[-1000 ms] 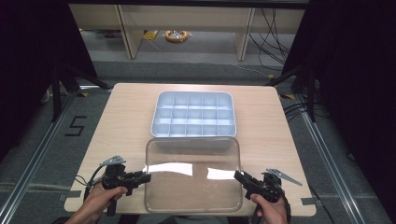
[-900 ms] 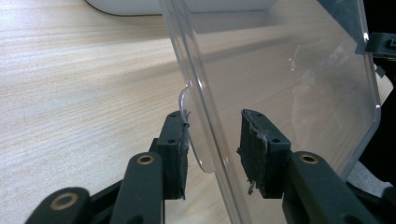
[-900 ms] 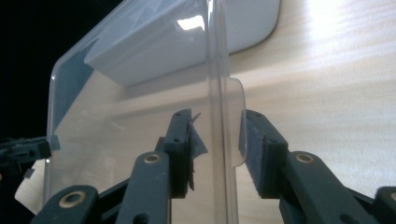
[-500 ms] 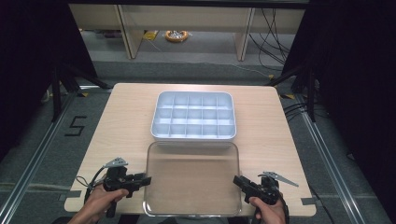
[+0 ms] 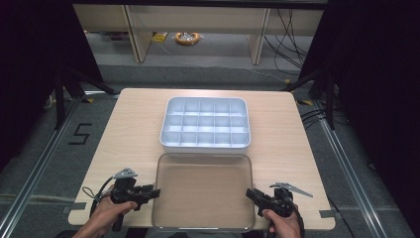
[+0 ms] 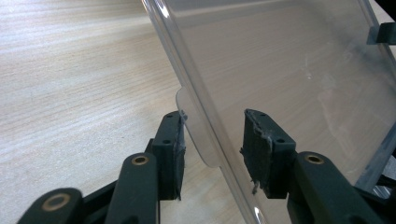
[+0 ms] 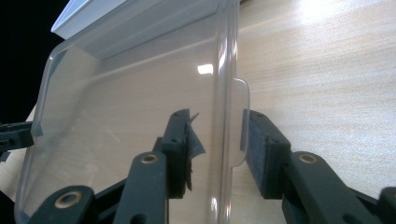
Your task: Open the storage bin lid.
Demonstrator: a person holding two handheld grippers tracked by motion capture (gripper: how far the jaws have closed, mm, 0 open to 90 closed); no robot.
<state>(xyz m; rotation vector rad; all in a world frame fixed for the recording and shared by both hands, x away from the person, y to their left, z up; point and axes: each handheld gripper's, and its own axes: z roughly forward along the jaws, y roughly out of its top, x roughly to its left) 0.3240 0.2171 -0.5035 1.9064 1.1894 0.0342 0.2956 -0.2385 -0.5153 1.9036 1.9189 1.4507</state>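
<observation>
A clear plastic lid (image 5: pixel 203 191) lies on the wooden table (image 5: pixel 133 129), close to the front edge. Just behind it stands a white tray (image 5: pixel 204 124) divided into several empty compartments. My left gripper (image 5: pixel 156 192) is at the lid's left rim, open. In the left gripper view its jaws (image 6: pixel 212 121) straddle the rim and a small tab (image 6: pixel 194 126), with a gap on the inner side. My right gripper (image 5: pixel 249 193) is at the right rim, also open. In the right gripper view (image 7: pixel 217 119) it straddles the lid (image 7: pixel 130 102) at its tab without clamping.
Bare tabletop lies left and right of the tray and lid. Dark floor, cables and metal rails surround the table. The white tray's near wall (image 7: pixel 84 14) sits just beyond the lid's far edge.
The lid, earlier held slightly raised and catching glare, has come down flat on the table. Both grippers moved a little toward the person and stand open at its edges.
</observation>
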